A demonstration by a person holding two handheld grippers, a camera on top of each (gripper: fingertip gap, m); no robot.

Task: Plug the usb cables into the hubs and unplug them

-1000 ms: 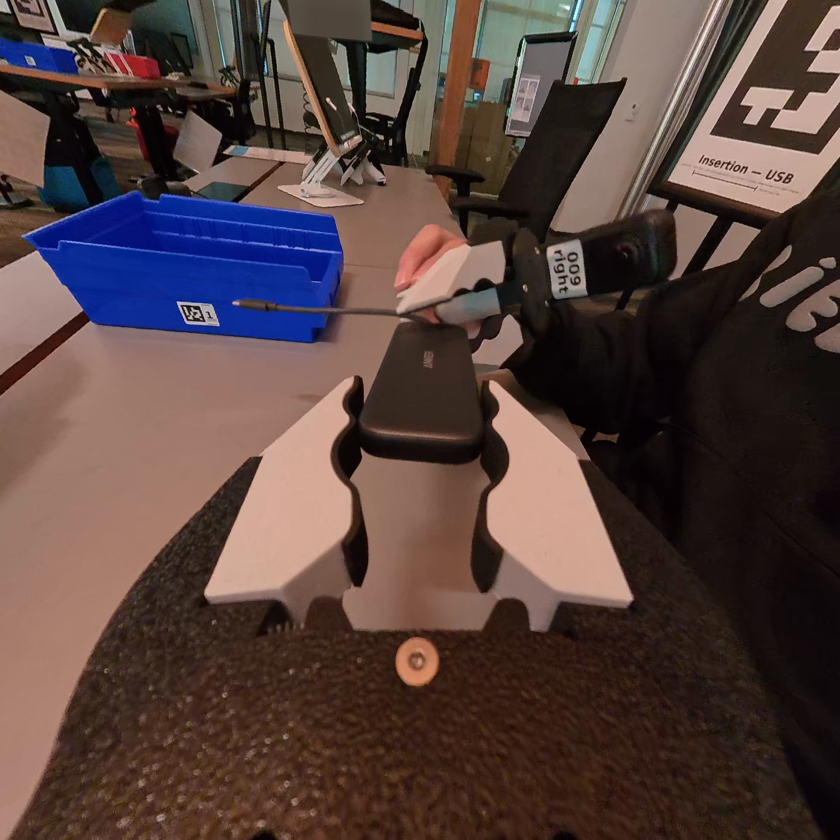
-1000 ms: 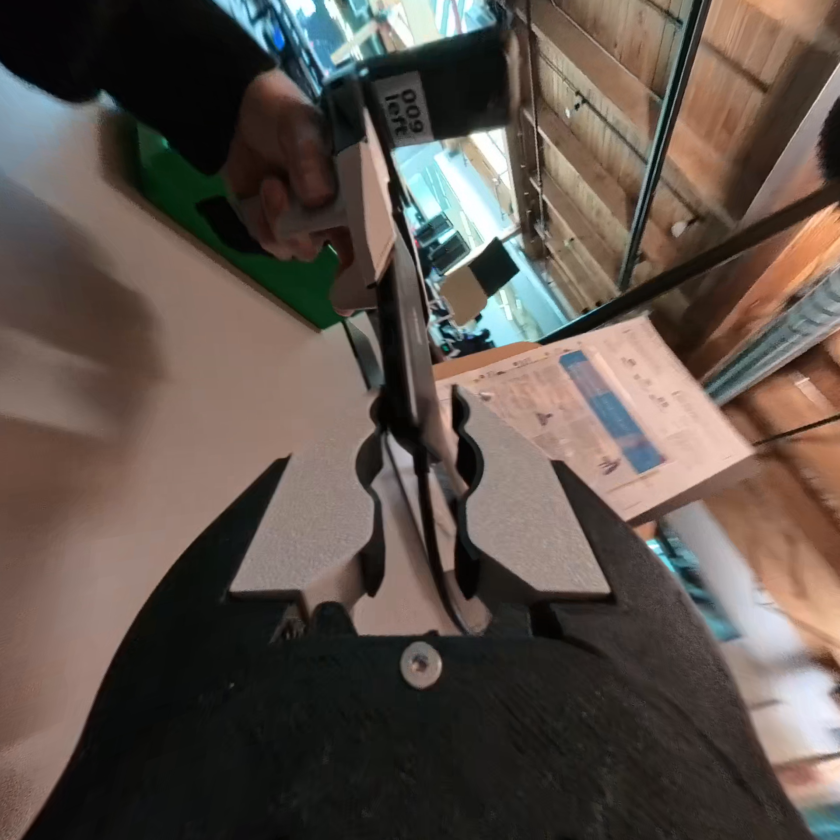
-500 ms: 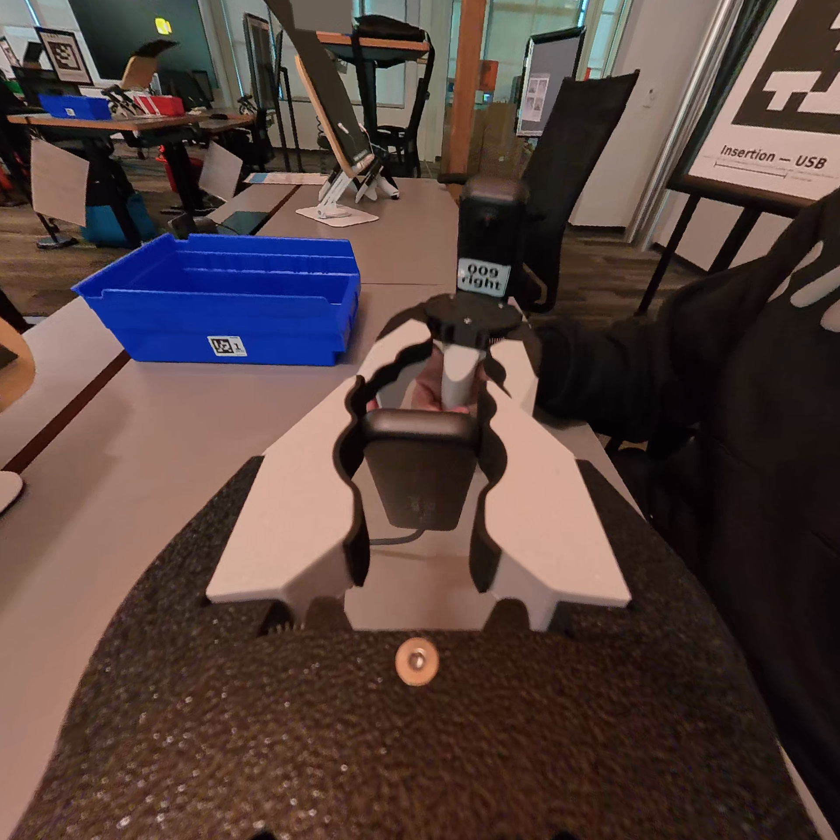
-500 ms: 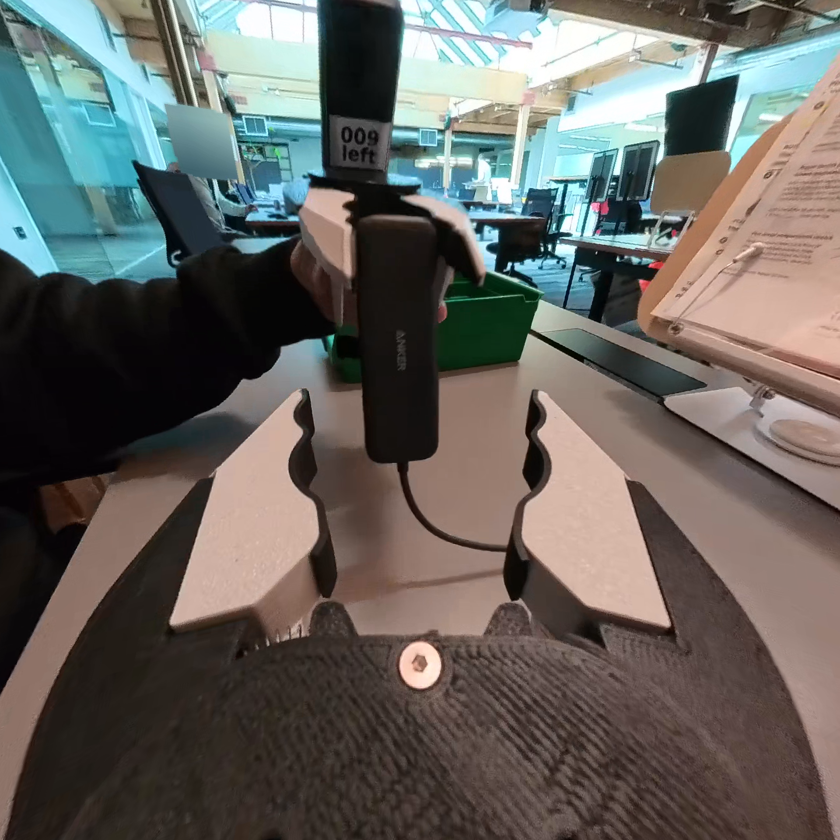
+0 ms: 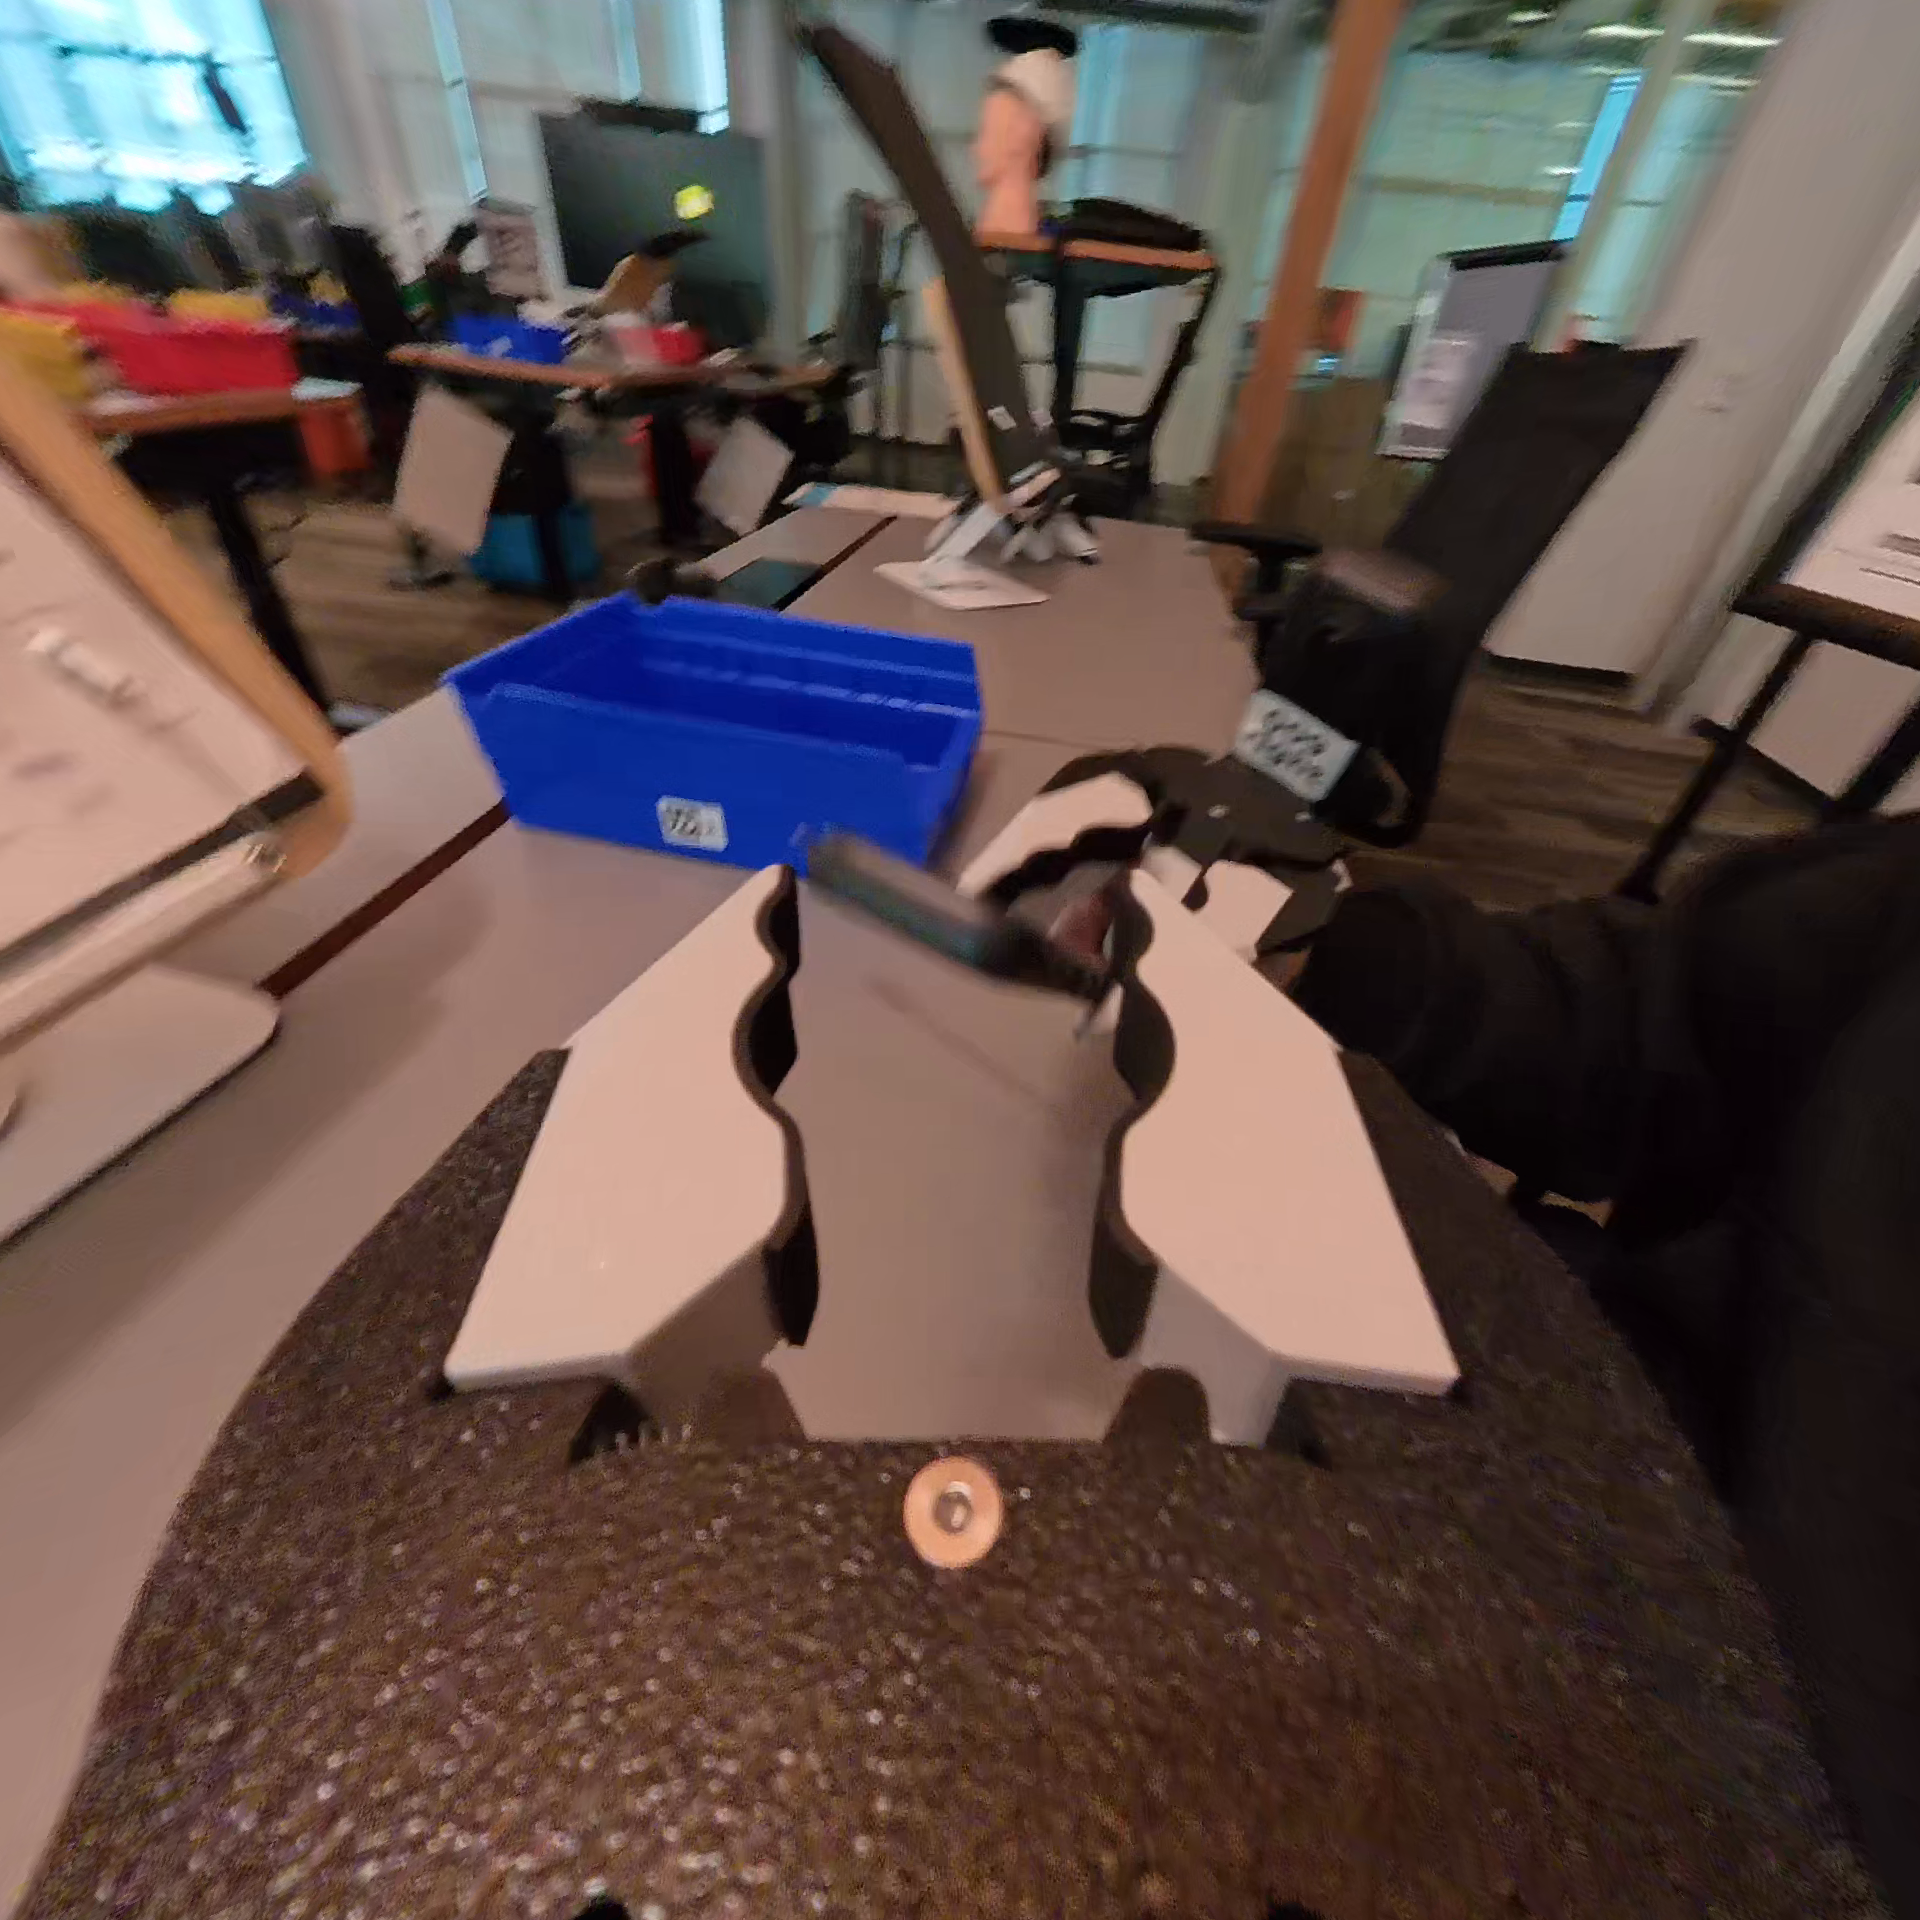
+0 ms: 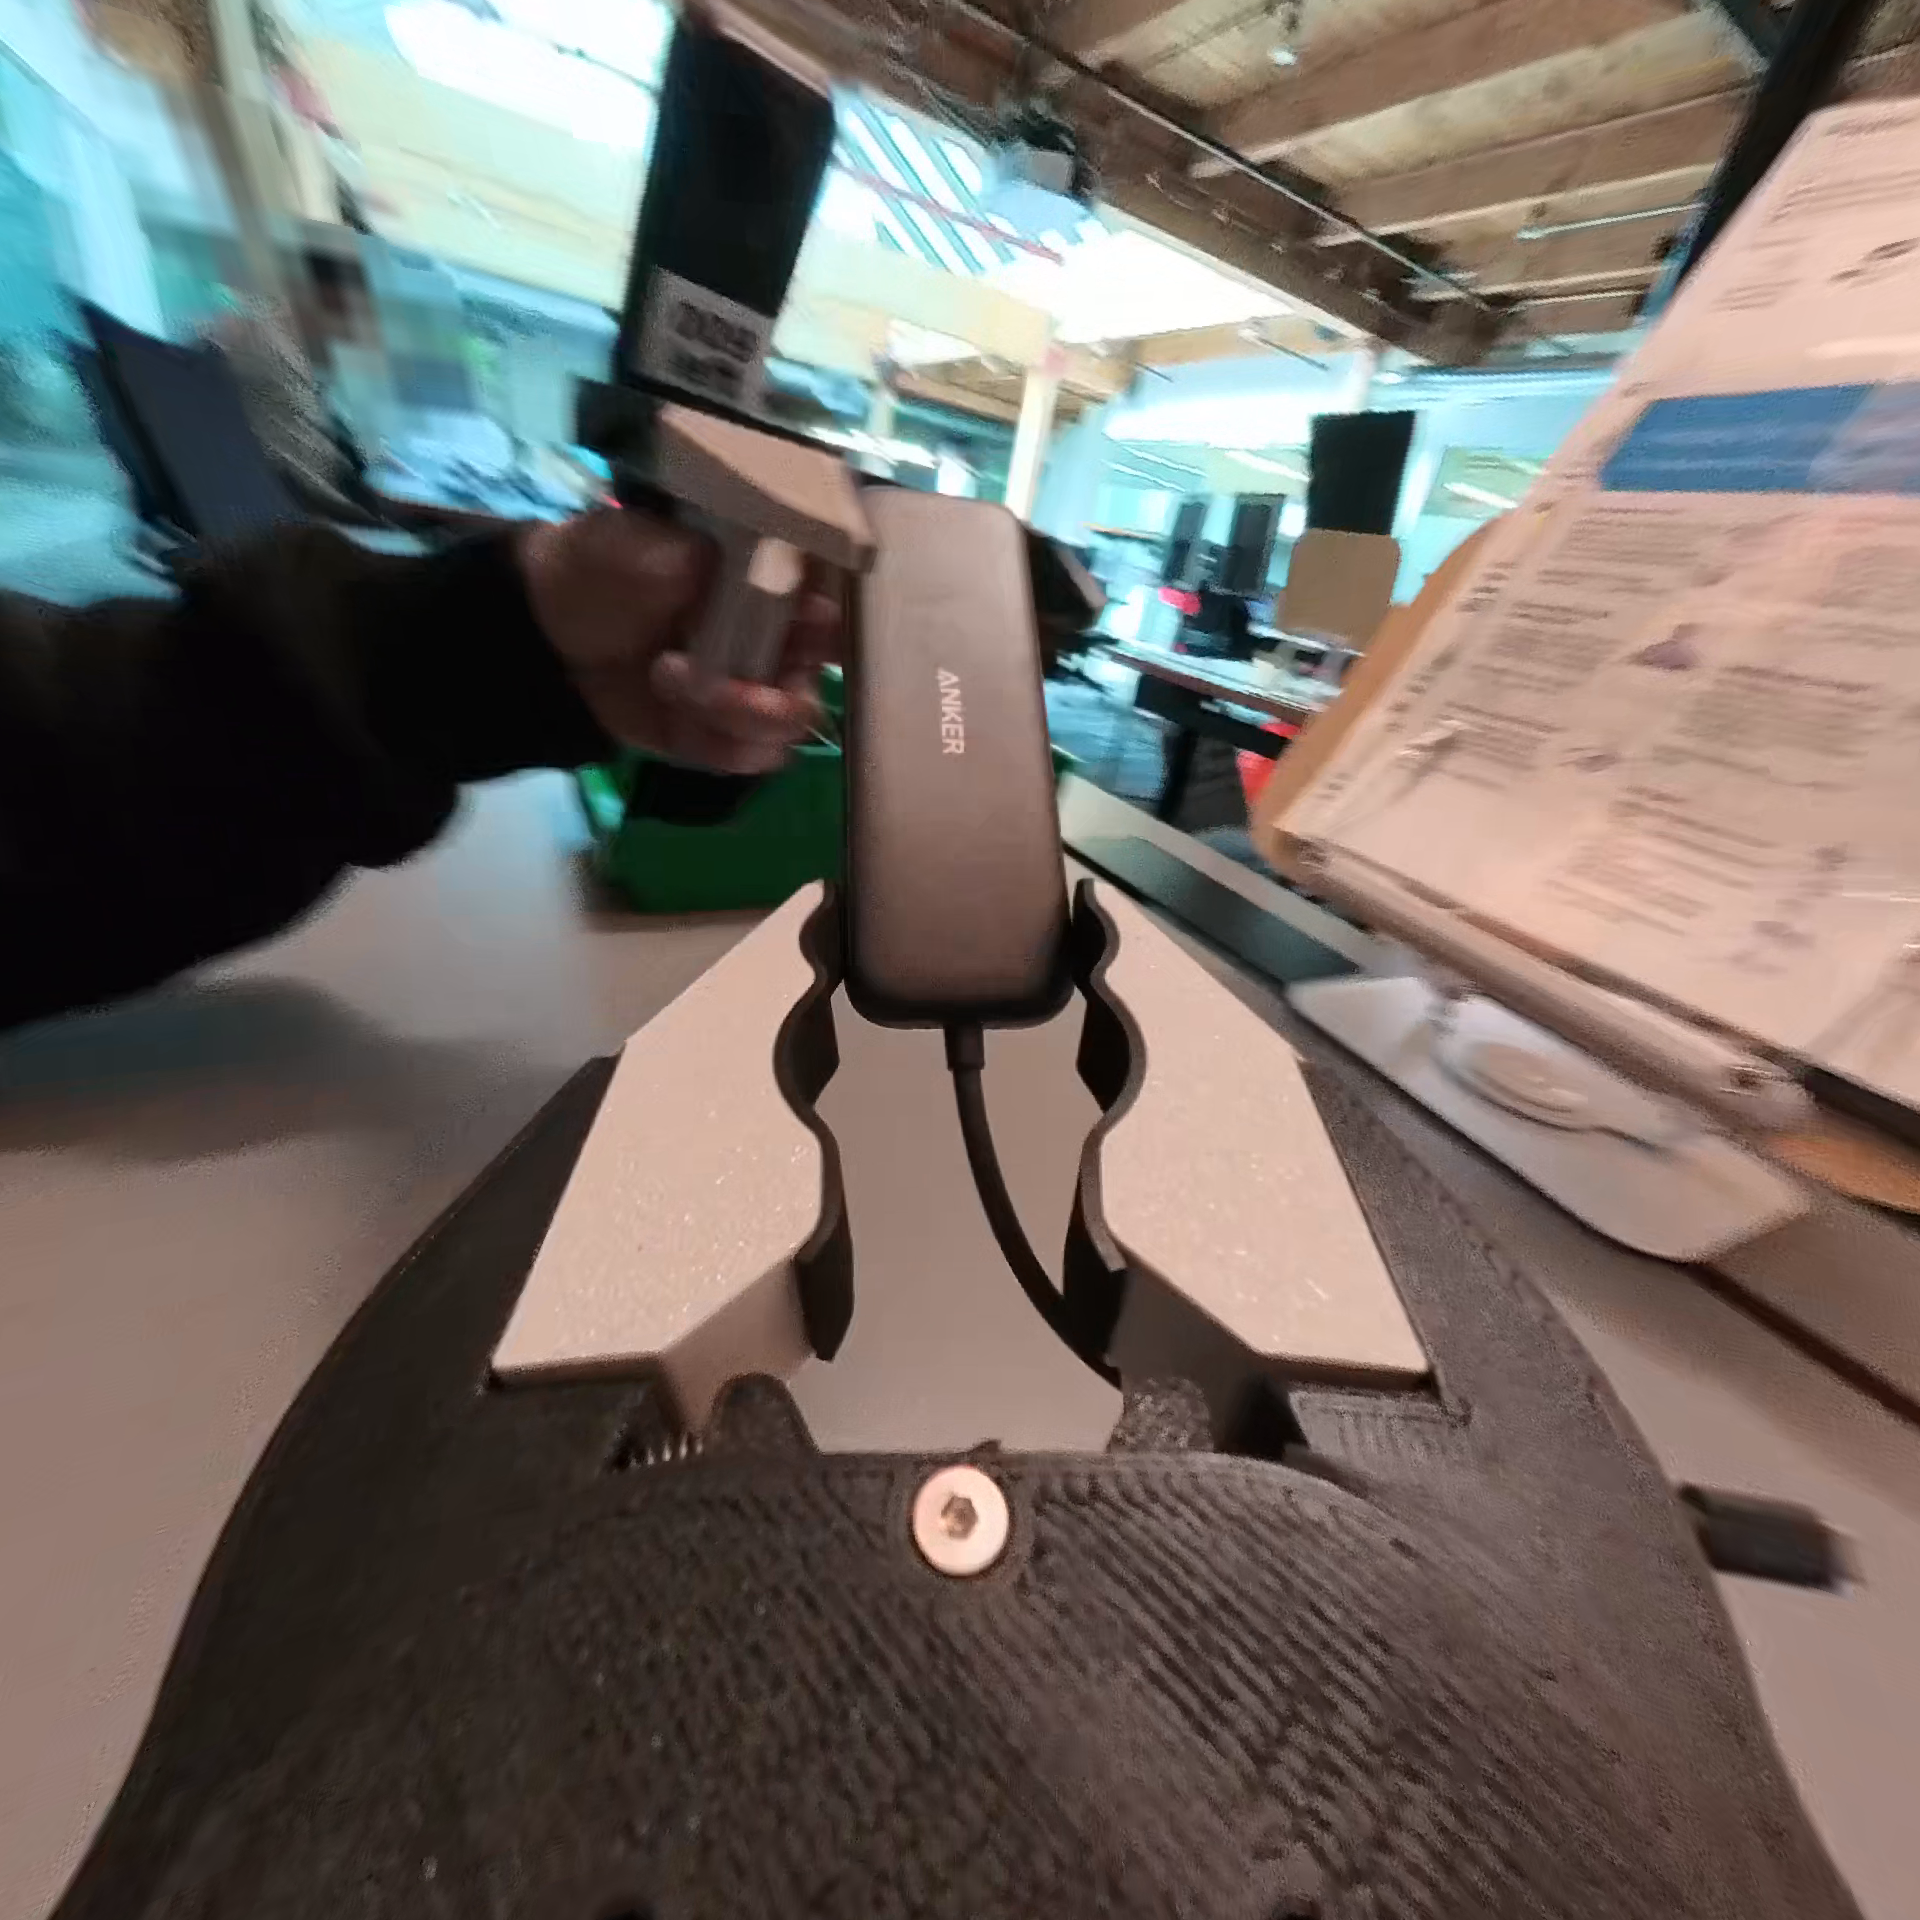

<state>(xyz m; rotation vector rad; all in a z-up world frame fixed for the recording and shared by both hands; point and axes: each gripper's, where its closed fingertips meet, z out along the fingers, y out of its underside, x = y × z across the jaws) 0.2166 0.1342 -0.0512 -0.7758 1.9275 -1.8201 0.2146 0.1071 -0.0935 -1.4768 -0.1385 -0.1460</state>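
Note:
A dark grey USB hub stands upright in the right wrist view, its short black cable hanging from its lower end. My right gripper is shut on that lower end. My left gripper is open with nothing between its fingers. In the right wrist view it sits just left of the hub's top. In the left wrist view the hub shows tilted and blurred just beyond my fingertips, held by the right gripper. A black USB plug lies on the table at the lower right.
A blue bin stands on the grey table ahead left. A green bin sits behind the hub. A paper stand rises at the right of the right wrist view. A person's black sleeve lies along the table's right edge.
The right gripper has closed on the hub's cable end. The left gripper has let go of the hub and drawn back from it. Both views have swung and are blurred.

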